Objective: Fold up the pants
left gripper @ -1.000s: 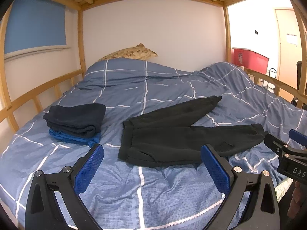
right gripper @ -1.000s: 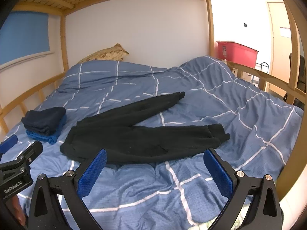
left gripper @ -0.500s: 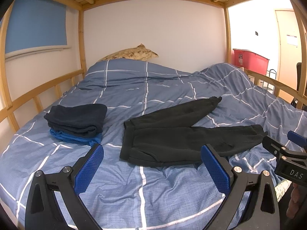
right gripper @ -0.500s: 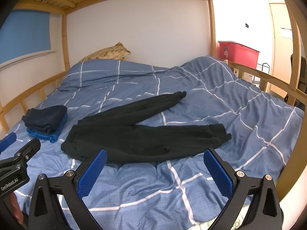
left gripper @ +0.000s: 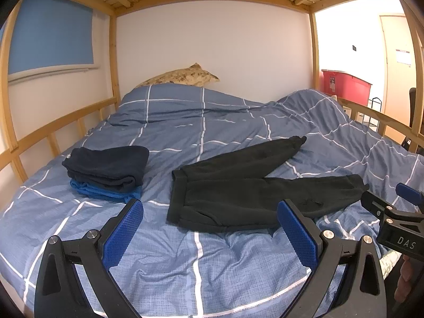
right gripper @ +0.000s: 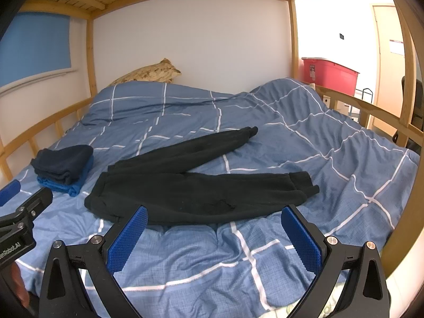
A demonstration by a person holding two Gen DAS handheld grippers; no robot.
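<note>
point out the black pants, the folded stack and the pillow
black pants (right gripper: pixel 185 193): right wrist view, on the seat area.
folded stack (left gripper: pixel 108 168): left wrist view, on the dark top garment.
pillow (left gripper: pixel 182 77): left wrist view, on its middle.

Both the left gripper and right gripper are black plastic frames with silver screws. Their fingers carry blue textured pads (waffle-patterned), and white lettering marks the bodies.
</note>
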